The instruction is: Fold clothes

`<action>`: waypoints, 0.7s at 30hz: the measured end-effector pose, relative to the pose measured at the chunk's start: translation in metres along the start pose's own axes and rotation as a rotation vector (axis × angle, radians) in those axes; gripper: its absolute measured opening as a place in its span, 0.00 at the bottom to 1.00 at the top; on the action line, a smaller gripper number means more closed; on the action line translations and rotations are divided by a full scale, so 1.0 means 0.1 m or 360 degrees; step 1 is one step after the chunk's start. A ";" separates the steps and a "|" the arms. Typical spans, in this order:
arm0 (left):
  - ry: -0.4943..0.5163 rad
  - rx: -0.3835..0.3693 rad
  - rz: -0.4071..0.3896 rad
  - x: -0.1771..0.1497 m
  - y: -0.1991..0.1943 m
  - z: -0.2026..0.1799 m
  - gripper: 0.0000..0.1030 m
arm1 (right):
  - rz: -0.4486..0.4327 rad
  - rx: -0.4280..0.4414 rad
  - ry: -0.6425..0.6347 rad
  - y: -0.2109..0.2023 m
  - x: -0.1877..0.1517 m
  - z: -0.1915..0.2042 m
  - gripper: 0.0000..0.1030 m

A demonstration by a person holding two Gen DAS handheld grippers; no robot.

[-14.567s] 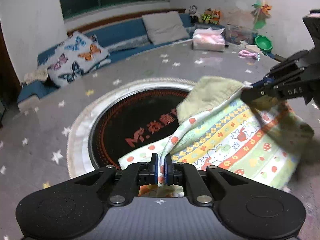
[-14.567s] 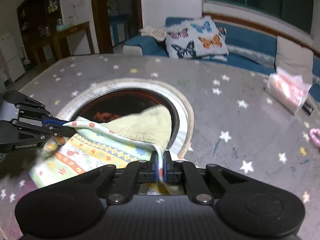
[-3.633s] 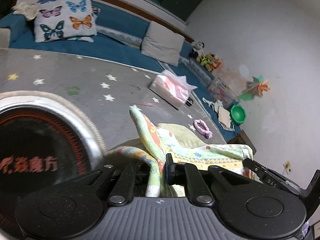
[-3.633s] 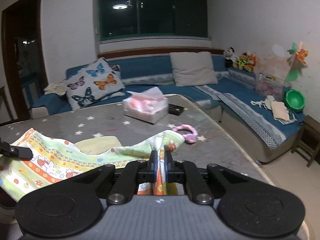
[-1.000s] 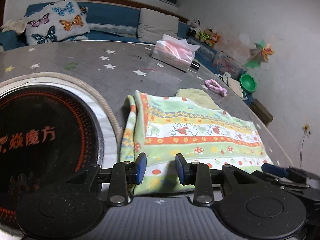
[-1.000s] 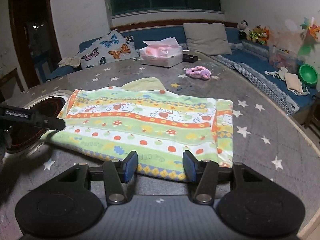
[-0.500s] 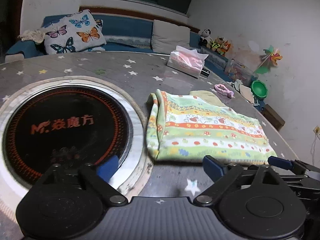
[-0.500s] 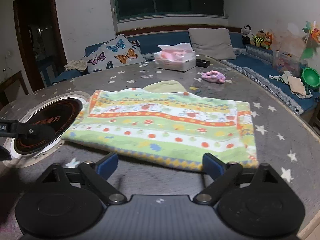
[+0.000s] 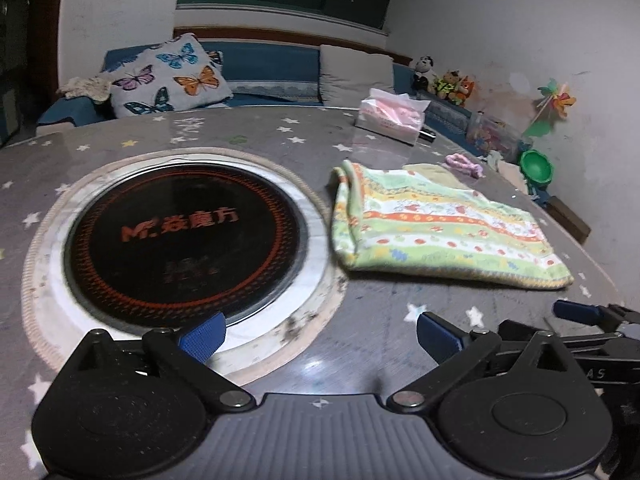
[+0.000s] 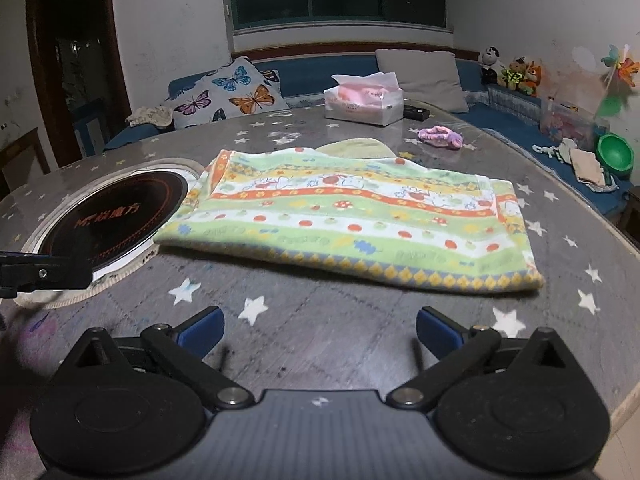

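Both hand-held grippers, left [image 9: 318, 334] and right [image 10: 318, 330], are opening wide and empty, backing off the folded patterned cloth [image 10: 348, 216] now lying near the counter's [image 10: 320, 320] right edge, so this fold's looking done.

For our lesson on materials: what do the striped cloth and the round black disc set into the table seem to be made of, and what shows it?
Striped cloth: probably soft woven cotton, matte; it lies limp with rounded folded edges. Black disc: likely glass or ceramic, glossy; it looks smooth, with printed orange lettering and a pale rim.
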State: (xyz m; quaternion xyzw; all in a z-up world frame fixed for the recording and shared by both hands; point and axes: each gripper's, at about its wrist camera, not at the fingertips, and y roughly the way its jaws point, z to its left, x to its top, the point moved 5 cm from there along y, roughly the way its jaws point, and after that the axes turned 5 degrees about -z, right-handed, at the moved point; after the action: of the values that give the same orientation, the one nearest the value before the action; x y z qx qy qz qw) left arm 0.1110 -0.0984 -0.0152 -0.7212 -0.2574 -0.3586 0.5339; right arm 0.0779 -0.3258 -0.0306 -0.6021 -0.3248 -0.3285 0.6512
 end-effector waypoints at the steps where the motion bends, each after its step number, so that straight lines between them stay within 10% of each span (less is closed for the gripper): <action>1: 0.0011 0.0012 -0.0005 -0.01 -0.02 0.01 1.00 | 0.0000 -0.0008 0.0001 -0.01 -0.01 0.02 1.00; 21: 0.0143 0.0063 -0.0037 -0.20 -0.23 -0.06 1.00 | -0.0011 -0.0055 -0.0036 -0.11 -0.03 0.22 1.00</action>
State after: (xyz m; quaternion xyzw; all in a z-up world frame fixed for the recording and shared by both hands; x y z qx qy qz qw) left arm 0.0803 -0.0975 -0.0165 -0.6906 -0.2486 -0.3917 0.5549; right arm 0.0667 -0.3045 -0.0255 -0.6158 -0.3286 -0.3294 0.6358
